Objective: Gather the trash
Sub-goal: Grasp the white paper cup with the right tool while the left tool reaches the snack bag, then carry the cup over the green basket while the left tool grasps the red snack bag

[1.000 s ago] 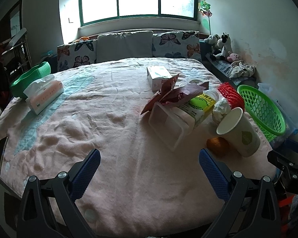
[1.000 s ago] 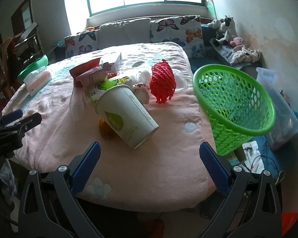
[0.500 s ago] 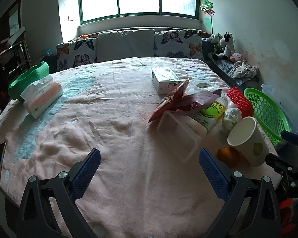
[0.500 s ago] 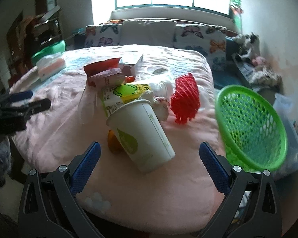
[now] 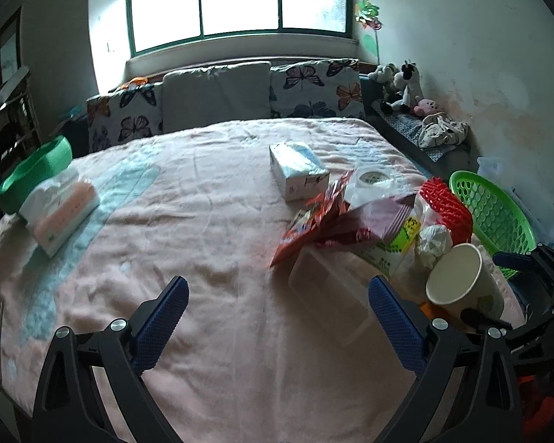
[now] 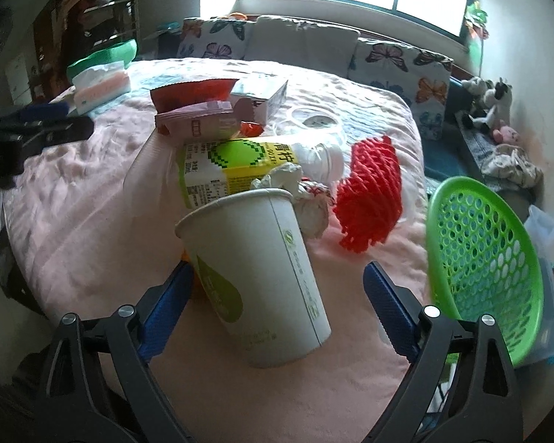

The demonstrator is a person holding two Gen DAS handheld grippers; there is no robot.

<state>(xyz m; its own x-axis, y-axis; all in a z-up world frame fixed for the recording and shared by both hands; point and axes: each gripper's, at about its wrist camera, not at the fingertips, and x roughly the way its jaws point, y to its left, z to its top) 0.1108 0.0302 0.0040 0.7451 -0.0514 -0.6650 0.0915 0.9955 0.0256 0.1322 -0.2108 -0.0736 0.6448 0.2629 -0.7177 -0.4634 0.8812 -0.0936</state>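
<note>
A heap of trash lies on the pink bed cover [image 5: 203, 221]: a white paper cup [image 6: 262, 269] on its side, a yellow-green drink carton [image 6: 232, 170], red foam netting [image 6: 373, 199], crumpled tissue [image 6: 306, 206], red snack wrappers [image 5: 314, 221] and a clear plastic tub [image 5: 325, 291]. A green mesh basket [image 6: 487, 258] stands tilted at the bed's right edge. My right gripper [image 6: 277, 295] is open, its blue pads either side of the cup. My left gripper [image 5: 277, 317] is open and empty over bare cover, left of the heap.
A white box [image 5: 295, 170] lies mid-bed. A tissue pack [image 5: 59, 210] and a green bowl [image 5: 33, 173] sit at the left edge. Butterfly cushions [image 5: 314, 88] line the headboard. Soft toys [image 5: 402, 88] sit on a side ledge.
My right gripper has moved forward and turned left, so the cup now sits between its fingers. My left gripper has moved up and forward a little over the bed.
</note>
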